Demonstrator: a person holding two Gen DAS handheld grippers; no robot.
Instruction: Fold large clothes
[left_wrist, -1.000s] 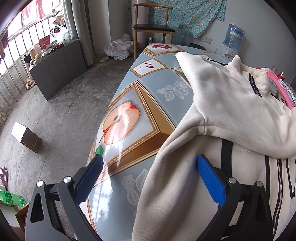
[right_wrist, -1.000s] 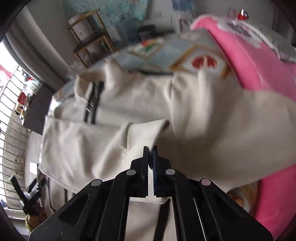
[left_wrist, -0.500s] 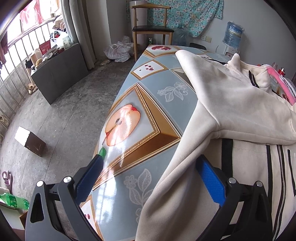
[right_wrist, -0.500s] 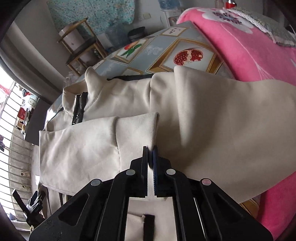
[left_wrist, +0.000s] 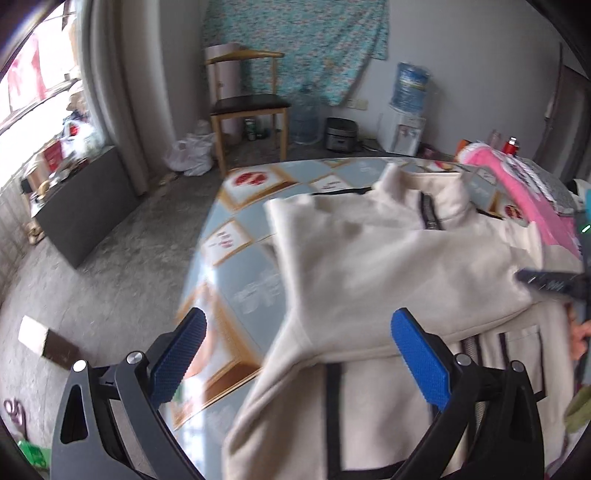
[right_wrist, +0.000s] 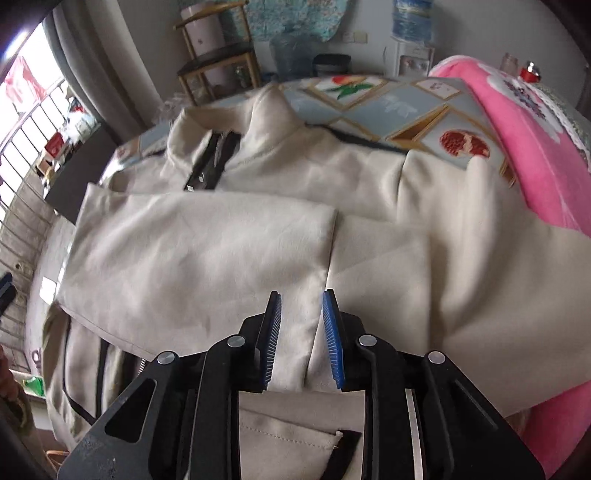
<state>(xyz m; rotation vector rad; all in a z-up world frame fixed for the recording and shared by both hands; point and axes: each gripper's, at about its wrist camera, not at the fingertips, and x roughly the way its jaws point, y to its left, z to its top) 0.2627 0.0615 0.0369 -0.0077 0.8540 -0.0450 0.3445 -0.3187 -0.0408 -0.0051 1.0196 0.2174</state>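
A cream zip jacket (left_wrist: 388, 258) lies spread on the table with the fruit-patterned cloth (left_wrist: 240, 266). Both its sleeves are folded in across the chest. They meet at a seam line (right_wrist: 334, 236) just ahead of my right gripper (right_wrist: 301, 295). That gripper hovers close over the cloth, and its jaws are opening, with nothing pressed between the blue pads. The collar with its black zip (right_wrist: 212, 162) points away from me. My left gripper (left_wrist: 298, 317) is open wide above the jacket's left shoulder fold, holding nothing.
A pink blanket (right_wrist: 535, 155) lies along the jacket's right side. The table's left edge drops to a concrete floor with a small box (left_wrist: 40, 338). Beyond the table stand a wooden chair (left_wrist: 251, 107), a water dispenser (left_wrist: 406, 110) and a dark cabinet (left_wrist: 85, 206).
My right gripper came down and parted its jaws, letting go of the sleeve cuff, which now lies flat on the chest. My left gripper rose and drew back from the jacket, still open.
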